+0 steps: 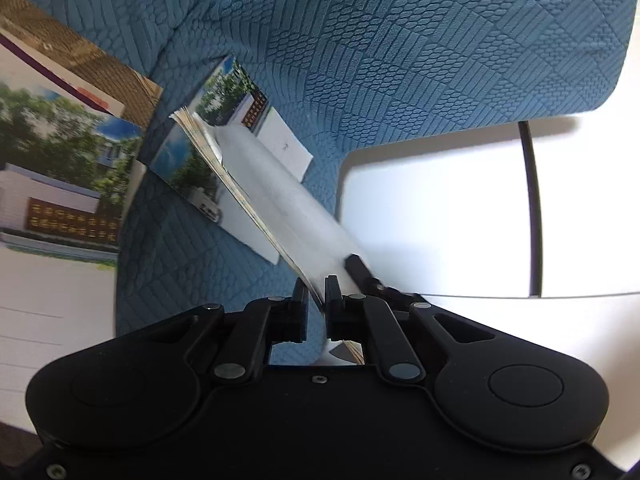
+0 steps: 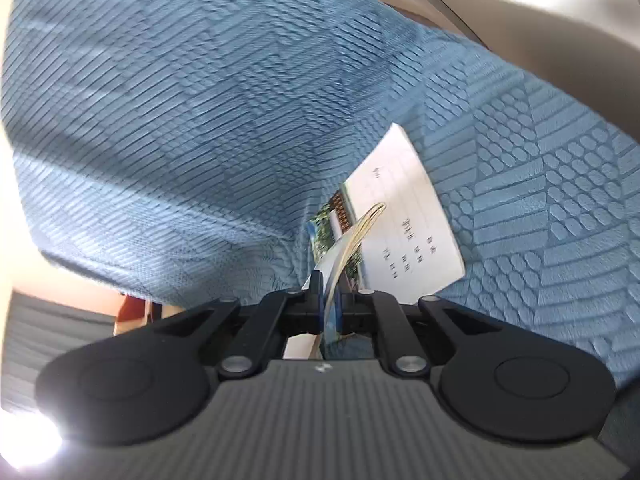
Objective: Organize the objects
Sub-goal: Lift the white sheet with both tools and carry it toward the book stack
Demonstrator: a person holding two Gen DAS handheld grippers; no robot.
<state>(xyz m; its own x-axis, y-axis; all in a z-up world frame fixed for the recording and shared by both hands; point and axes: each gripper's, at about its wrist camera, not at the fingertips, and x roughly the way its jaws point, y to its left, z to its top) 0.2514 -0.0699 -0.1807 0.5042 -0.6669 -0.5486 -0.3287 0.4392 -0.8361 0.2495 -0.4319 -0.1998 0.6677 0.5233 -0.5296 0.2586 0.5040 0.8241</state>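
Note:
My left gripper (image 1: 316, 288) is shut on the near edge of a thin booklet (image 1: 276, 200), held edge-on above the blue textured sofa (image 1: 400, 60). Under it a second booklet (image 1: 224, 128) with a photo cover lies flat on the cushion. In the right wrist view my right gripper (image 2: 329, 284) is shut on the same kind of booklet (image 2: 356, 236), its pages fanned and curling. Behind it the booklet on the cushion (image 2: 404, 212) shows a white cover with printed characters. The tip of the other gripper (image 1: 360, 268) shows beside the held booklet.
More booklets with photo covers (image 1: 52, 168) lie stacked at the left on the sofa. White floor (image 1: 440, 208) and a dark thin leg or cable (image 1: 532, 200) lie past the sofa's edge at right. An orange object (image 2: 132, 312) sits low left beyond the cushion.

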